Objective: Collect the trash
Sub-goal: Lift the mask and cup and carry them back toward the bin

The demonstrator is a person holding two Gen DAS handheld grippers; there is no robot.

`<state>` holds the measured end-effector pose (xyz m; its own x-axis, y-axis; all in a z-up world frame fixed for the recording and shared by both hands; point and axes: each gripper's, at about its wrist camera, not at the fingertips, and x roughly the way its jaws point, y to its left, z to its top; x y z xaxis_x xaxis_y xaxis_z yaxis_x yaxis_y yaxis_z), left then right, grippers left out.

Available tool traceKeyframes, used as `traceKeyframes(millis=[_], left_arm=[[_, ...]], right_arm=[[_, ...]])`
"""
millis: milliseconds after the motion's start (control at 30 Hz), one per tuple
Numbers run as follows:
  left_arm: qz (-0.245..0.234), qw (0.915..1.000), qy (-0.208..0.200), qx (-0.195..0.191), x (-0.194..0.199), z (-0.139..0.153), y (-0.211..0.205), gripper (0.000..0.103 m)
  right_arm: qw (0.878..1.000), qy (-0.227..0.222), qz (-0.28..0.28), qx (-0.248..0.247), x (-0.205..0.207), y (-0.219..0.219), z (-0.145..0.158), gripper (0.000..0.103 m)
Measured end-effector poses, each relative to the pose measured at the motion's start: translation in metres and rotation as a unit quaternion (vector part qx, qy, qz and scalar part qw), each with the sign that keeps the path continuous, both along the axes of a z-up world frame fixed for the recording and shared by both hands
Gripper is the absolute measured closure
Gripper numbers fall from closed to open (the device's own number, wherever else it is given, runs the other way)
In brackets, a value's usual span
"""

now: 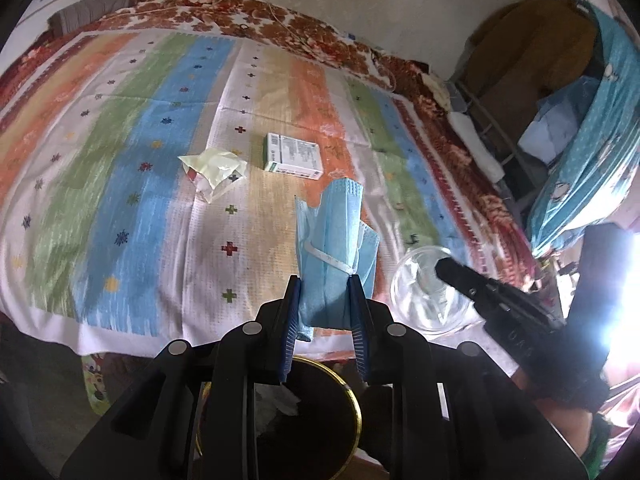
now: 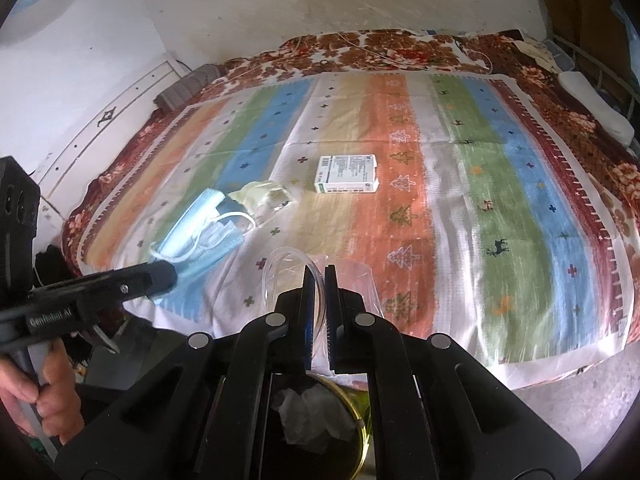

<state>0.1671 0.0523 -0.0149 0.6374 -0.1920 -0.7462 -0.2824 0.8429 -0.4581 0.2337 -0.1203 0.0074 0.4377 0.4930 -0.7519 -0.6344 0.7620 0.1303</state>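
- Left wrist view: the left gripper (image 1: 325,300) is closed on a folded blue face mask (image 1: 334,240), which stands up between its two blue pads above the near edge of the striped bedcover (image 1: 120,160).
- Right wrist view: the right gripper (image 2: 319,300) pinches the rim of a clear plastic cup (image 2: 340,280), its pads almost together on the thin wall.
- Below both grippers stands a dark bin with a gold rim (image 2: 356,412); white crumpled tissue (image 2: 312,412) lies inside.
- On the bedcover lie a white medicine box (image 1: 294,156) and, beside it, a crumpled pale yellow wrapper (image 1: 214,170), apart from each other.
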Motion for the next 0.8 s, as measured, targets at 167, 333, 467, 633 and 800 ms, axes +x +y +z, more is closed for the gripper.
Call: traceKeyframes(millis=[167, 333, 467, 633, 800], left_arm=[[-0.007, 1.0, -0.002, -0.007, -0.015, 0.0, -0.004, 0.08], [-0.02, 0.9996, -0.006, 0.018, -0.028, 0.003, -0.013, 0.08], [-0.033, 0.9985, -0.001, 0.044, -0.038, 0.001, -0.022, 0.08], [-0.048, 0.9958, 0.002, 0.078, -0.053, -0.002, -0.034, 0.08], [-0.054, 0.9948, 0.006, 0.086, -0.068, -0.006, -0.042, 0.08]], right_arm=[[1.0, -0.005, 0.007, 0.0, -0.017, -0.005, 0.001, 0.099], [1.0, -0.01, 0.014, -0.001, -0.035, -0.007, 0.0, 0.099], [1.0, -0.02, 0.019, -0.007, -0.047, -0.01, 0.0, 0.099], [0.999, -0.029, 0.02, -0.009, -0.062, -0.016, -0.002, 0.099], [0.999, -0.032, 0.025, -0.015, -0.078, -0.019, -0.009, 0.099]])
